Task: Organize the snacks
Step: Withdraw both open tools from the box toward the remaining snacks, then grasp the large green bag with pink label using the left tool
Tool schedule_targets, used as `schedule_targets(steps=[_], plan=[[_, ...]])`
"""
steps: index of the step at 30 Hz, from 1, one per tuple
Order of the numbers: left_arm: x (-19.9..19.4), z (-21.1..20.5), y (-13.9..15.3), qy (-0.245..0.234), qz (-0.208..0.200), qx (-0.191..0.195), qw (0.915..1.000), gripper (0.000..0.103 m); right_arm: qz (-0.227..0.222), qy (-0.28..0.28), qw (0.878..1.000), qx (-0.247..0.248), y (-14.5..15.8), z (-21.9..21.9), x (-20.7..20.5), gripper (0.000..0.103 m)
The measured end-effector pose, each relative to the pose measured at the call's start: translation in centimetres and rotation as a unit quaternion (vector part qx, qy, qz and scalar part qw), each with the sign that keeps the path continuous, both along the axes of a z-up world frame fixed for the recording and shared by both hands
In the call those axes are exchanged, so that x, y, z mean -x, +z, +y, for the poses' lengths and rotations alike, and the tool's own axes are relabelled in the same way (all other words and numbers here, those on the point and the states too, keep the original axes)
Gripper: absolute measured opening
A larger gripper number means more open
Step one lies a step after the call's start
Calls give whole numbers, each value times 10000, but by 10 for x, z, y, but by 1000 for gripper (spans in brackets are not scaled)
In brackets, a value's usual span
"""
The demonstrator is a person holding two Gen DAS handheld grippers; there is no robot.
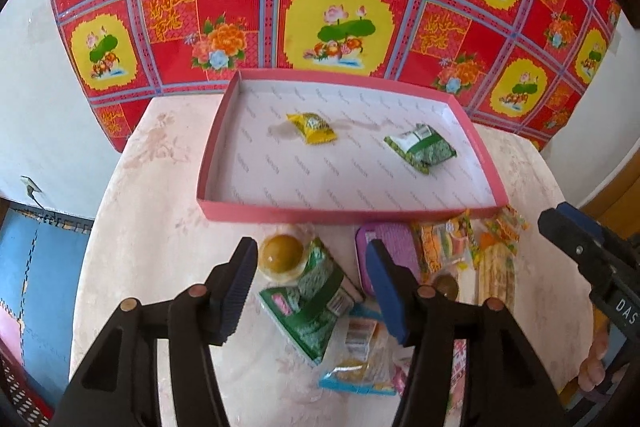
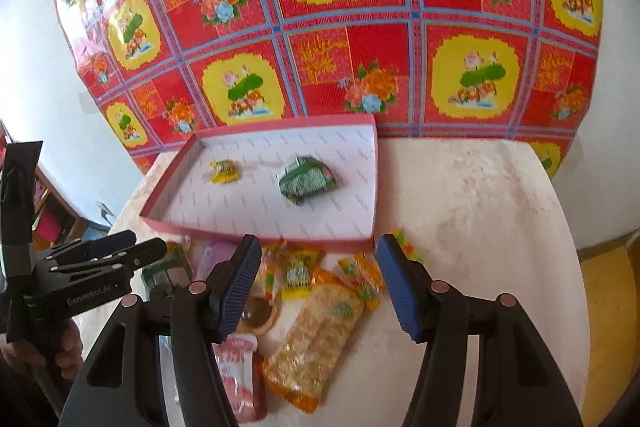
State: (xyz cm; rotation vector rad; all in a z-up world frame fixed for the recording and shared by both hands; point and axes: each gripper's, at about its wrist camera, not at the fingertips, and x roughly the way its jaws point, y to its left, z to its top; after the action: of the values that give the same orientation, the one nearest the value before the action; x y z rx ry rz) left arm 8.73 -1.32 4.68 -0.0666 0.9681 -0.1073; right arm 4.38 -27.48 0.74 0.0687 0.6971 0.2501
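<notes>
From the left wrist view, the left gripper (image 1: 312, 283) hangs with its fingers spread wide and holding nothing, above a green snack packet (image 1: 316, 301) lying on the pale tabletop (image 1: 160, 247). Just left of that packet sits a round amber jelly cup (image 1: 281, 254); to its right is a purple packet (image 1: 394, 251), then a loose heap of orange and yellow snack packets (image 1: 472, 251). Beyond them, the shallow pink box (image 1: 352, 215) holds a yellow candy packet (image 1: 312, 127) at its far left and a second green packet (image 1: 422, 147) to the right, well apart. The right gripper (image 1: 576, 243) shows at the right edge.

From the right wrist view, the right gripper (image 2: 318, 283) is also wide open and empty, above a long orange cracker packet (image 2: 316, 339) near the box's near wall (image 2: 280, 233). A pink pouch (image 2: 240, 375) lies at the near left. The left gripper (image 2: 132, 251) reaches in from the left.
</notes>
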Motion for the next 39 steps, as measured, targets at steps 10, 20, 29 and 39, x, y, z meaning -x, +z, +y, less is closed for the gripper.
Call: schedule_targets(steps=[10,20,29,39], plan=[[9,-3,-17,-179,223,-33,9996,61,414,-86,9990,138,-23,-3,11,62],[14,-2,-33,-185,327,-78,9993,62,765,20,9970,139,-43,4,16,62],[14,-4,-44,-206,316,-71,9993,62,931,70,9955,163,-54,9,12,62],[11,-14,-47,-136,155,-330,9992,63,1026,87,9946,145,-64,11,8,62]])
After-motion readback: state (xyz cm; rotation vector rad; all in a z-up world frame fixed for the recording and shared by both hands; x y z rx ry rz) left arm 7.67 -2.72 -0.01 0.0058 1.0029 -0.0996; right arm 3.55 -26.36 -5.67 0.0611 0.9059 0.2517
